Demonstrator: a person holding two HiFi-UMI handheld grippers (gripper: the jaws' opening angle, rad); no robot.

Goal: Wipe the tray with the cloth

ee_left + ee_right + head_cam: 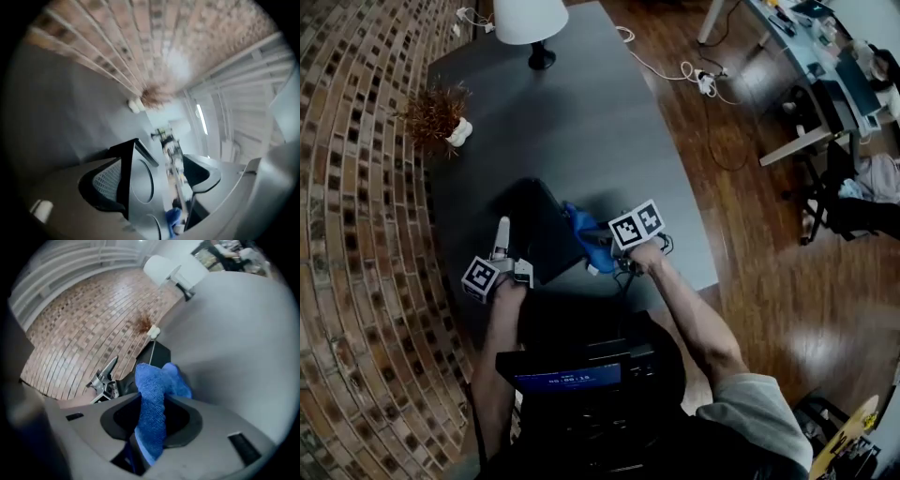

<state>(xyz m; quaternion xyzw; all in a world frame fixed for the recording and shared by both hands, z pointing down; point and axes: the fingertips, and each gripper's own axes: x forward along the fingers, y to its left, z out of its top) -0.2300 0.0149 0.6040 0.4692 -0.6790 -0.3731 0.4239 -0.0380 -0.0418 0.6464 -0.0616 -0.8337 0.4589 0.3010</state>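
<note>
While the left tongs [154, 176] stood released at the left edge of the dark tray [534, 230], the right tongs [152, 423], clenched on the blue cloth [157, 385], were nearer, the tray lying on the surface [581, 122] just leftward of that cloth.

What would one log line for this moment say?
left gripper: open, by tray | right gripper: shut on blue cloth | cloth position: tray's right edge
</note>
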